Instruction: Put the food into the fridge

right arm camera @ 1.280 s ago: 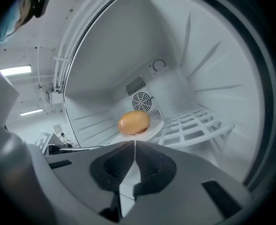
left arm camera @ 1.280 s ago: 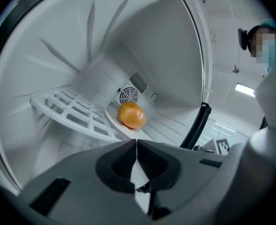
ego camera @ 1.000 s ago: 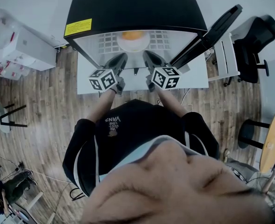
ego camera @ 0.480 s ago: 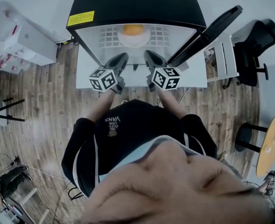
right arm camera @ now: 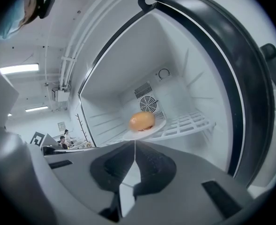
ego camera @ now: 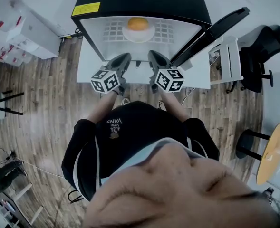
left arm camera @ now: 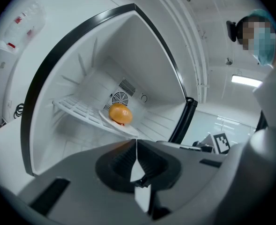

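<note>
1. Inside the open fridge [ego camera: 140, 4], the food [ego camera: 138, 23], a round orange piece, lies on a white plate [ego camera: 139, 38] that rests on the wire shelf [ego camera: 110, 32].
2. In the head view the plate sits mid-shelf, at 12 o'clock from both grippers and well apart from them.
3. The left gripper [left arm camera: 136, 143] has its jaws pressed together with nothing between them, and it points at the fridge mouth.
4. The right gripper [right arm camera: 134, 145], at 3 o'clock of the left one and just beside it, is likewise pressed together and empty.
5. Both grippers are outside the fridge, over the white surface [ego camera: 90, 77] that bears it.
6. The door [ego camera: 211, 32] stands open at 2 o'clock of the right gripper.
7. A black chair [ego camera: 263, 42] stands on the wood floor at 3 o'clock of the fridge.
</note>
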Action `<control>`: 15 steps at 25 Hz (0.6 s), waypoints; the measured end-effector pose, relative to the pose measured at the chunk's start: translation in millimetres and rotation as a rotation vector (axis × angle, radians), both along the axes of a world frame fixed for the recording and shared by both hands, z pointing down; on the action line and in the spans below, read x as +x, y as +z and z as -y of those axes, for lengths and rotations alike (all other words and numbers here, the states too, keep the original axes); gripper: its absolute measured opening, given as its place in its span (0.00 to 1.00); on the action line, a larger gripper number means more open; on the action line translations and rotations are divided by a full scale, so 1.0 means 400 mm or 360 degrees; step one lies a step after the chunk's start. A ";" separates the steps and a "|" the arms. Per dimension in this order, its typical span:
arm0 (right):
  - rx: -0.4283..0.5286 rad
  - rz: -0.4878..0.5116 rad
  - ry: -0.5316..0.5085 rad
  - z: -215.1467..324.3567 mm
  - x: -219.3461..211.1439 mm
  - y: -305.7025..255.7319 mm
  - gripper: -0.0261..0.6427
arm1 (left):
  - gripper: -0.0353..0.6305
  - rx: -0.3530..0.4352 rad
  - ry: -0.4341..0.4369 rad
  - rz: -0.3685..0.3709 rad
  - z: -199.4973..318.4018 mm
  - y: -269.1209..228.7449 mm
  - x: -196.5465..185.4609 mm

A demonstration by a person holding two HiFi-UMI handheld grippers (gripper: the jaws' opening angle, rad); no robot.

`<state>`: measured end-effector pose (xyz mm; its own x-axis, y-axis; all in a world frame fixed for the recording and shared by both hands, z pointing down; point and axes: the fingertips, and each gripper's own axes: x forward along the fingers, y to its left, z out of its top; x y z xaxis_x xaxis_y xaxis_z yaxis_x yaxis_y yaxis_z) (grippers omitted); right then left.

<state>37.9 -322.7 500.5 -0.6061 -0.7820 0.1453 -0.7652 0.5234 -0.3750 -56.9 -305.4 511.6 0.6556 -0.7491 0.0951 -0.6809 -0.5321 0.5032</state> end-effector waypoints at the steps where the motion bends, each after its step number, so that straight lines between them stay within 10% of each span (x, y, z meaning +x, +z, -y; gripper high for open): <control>1: -0.0002 0.0000 -0.0003 -0.005 0.001 0.002 0.07 | 0.08 -0.0001 -0.0001 0.0002 -0.006 0.001 0.002; 15: 0.0011 0.0006 -0.0055 -0.062 0.022 0.002 0.07 | 0.08 0.0003 -0.0047 0.0038 -0.073 0.007 0.030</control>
